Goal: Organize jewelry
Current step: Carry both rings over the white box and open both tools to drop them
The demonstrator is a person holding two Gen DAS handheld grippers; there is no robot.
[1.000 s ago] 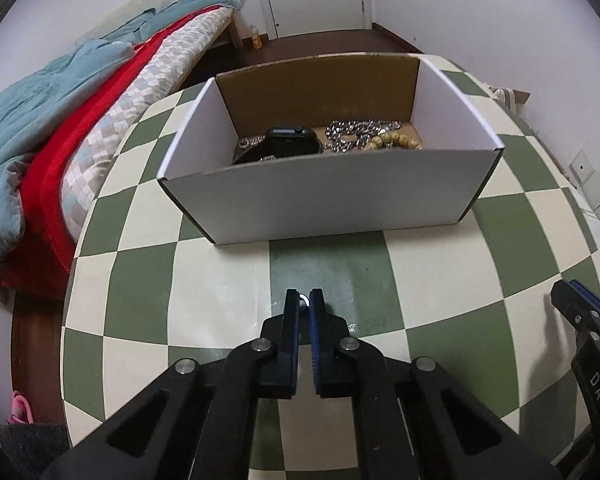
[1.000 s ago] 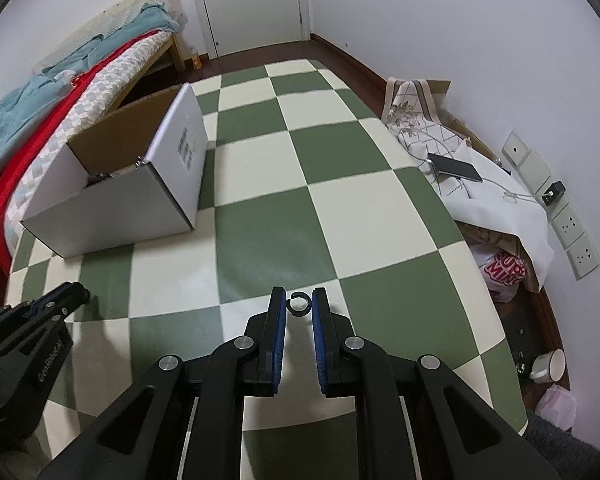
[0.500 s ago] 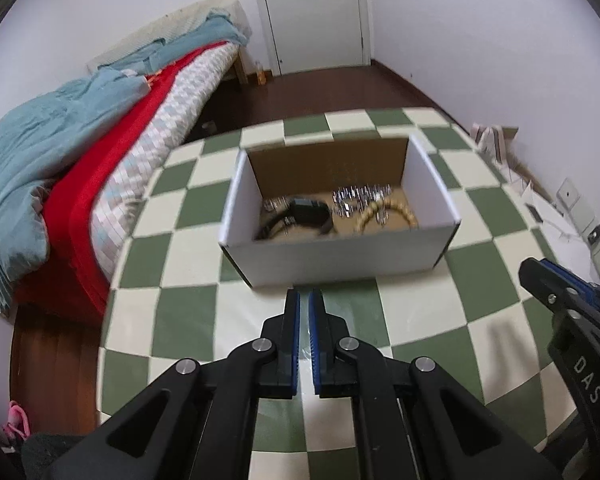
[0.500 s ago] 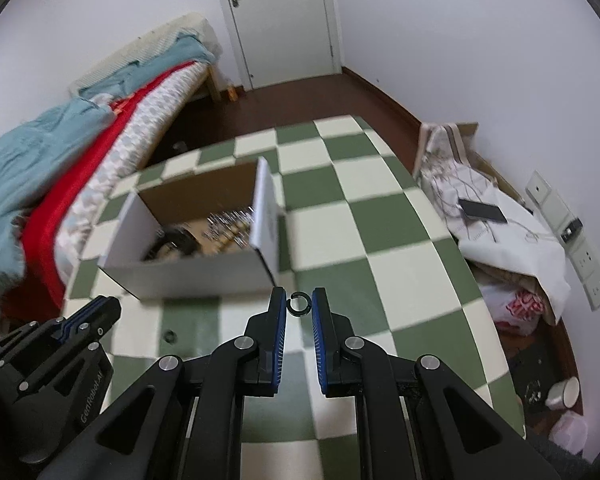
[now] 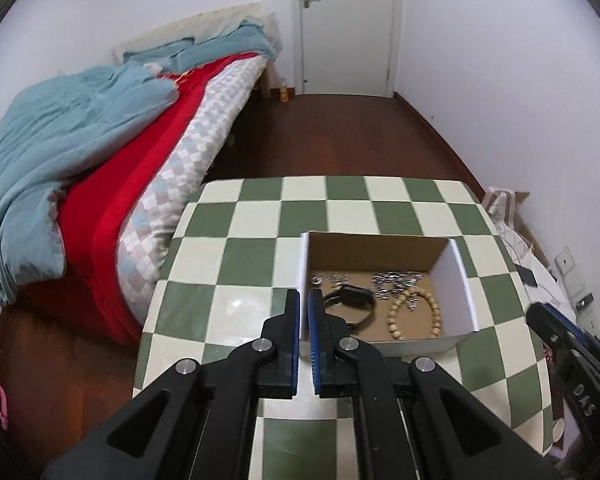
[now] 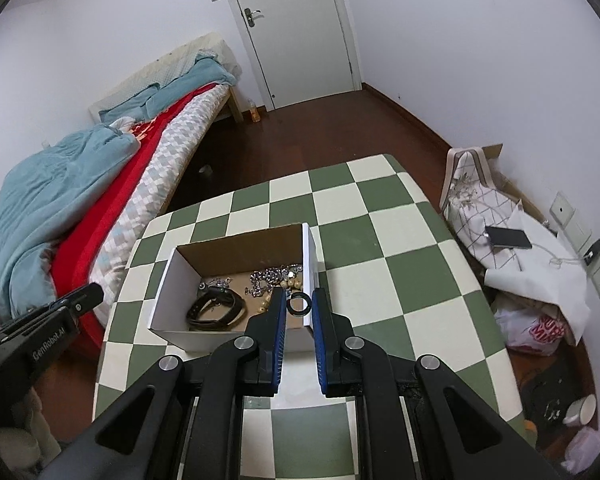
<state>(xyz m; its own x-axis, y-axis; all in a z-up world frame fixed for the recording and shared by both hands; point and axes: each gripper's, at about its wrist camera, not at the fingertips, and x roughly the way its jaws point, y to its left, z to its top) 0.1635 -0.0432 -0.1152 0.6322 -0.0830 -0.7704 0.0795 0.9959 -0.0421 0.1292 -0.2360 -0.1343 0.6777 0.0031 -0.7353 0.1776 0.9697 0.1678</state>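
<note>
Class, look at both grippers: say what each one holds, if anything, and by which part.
The right gripper pinches a small dark ring by its opposite outer edges. The left gripper is nearly closed; nothing visible between its fingers.

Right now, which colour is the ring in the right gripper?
Black ring, clearest in the right wrist view.

The open top of the cardboard box [image 6: 236, 276] is offering free passage from above, though its white walls are blocking any sideways entry. Inside, a black strap [image 6: 216, 311], a silver chain [image 6: 270, 276] and a bead bracelet [image 5: 416, 314] are crowding the floor. The checkered table [image 6: 400, 276] is lying bare right of the box, while the bed [image 6: 100, 200] is closing off the far left.
</note>
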